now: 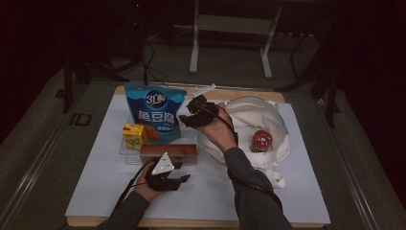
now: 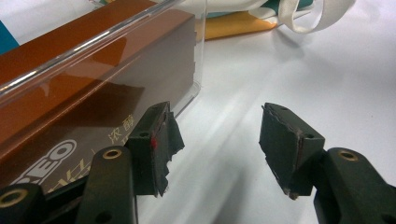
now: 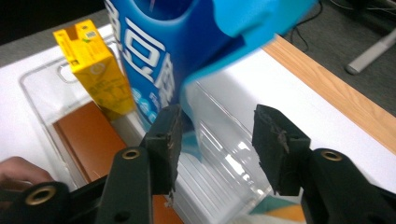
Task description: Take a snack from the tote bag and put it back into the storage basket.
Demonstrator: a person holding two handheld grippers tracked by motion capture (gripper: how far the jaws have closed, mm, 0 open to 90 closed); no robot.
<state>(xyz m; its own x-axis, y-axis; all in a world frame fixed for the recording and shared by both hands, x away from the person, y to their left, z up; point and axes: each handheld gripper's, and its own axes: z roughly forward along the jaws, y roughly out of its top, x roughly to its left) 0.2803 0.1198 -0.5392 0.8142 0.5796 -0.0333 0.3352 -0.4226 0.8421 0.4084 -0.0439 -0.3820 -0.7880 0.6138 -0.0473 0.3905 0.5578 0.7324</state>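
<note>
High view: left claw (image 1: 178,181) spread, empty, just short of brown box (image 1: 168,151) in clear tray (image 1: 125,152). Left gripper view: box corner beside left jaw. Right gripper view: right claw (image 3: 215,140) spread beside blue pouch (image 3: 159,60), yellow carton (image 3: 91,65) beyond. Probable step: reaching for pouch; next, closing on its edge.

One blue snack bag (image 1: 155,112), one yellow carton (image 1: 133,135), one brown box (image 1: 168,152), one clear tray (image 1: 125,152), one red-topped can (image 1: 261,141), one white cloth bag (image 1: 273,127), two grippers: left (image 1: 177,181), right (image 1: 187,117).

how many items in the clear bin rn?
3: blue snack bag standing at the back, yellow carton at its left, brown box along the front. Smaller things may be hidden behind these.
</note>
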